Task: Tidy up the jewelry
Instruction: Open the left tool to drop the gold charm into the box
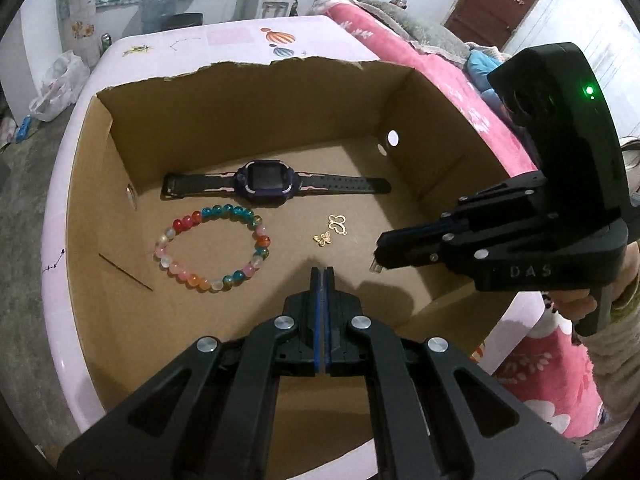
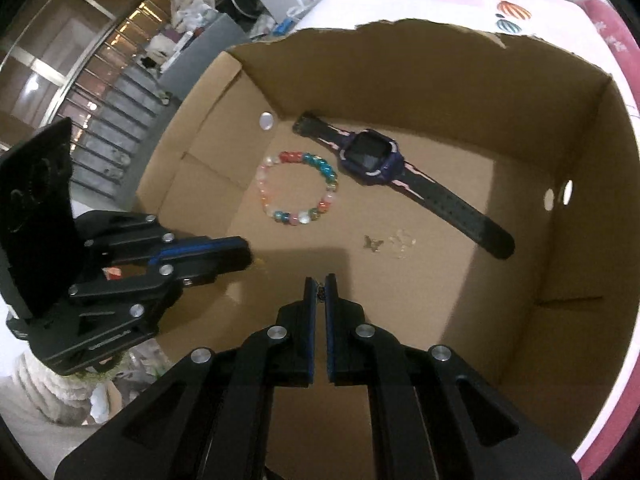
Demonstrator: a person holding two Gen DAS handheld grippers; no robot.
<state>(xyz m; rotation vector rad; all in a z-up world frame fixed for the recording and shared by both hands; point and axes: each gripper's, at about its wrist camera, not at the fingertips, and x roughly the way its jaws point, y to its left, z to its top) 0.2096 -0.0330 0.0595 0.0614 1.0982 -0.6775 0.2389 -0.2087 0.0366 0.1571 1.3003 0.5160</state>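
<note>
Jewelry on the floor of a torn-edged corrugated cardboard box (image 1: pixel 400 92) on a pale tabletop (image 1: pixel 240 36).

A glossy multicoloured bead bracelet (image 1: pixel 212 246) lies nearer than the flat rubber-strapped watch (image 1: pixel 272 184), two small gold charms (image 1: pixel 332 230) to their right. The left gripper (image 1: pixel 322 270) has its fingers pressed together; the right gripper (image 2: pixel 320 280) pinches a tiny dark trinket (image 2: pixel 320 290).

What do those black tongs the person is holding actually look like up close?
Both are matte black. The left tongs have two long flat fingers lined with blue pads, driven by angular linkage arms joined with round silver bolts. The right tongs are built the same, with raised letters "DAS" on the body, a boxy black housing on top showing a small green light, and a handle below. A pale knitted sleeve shows behind it.
</note>
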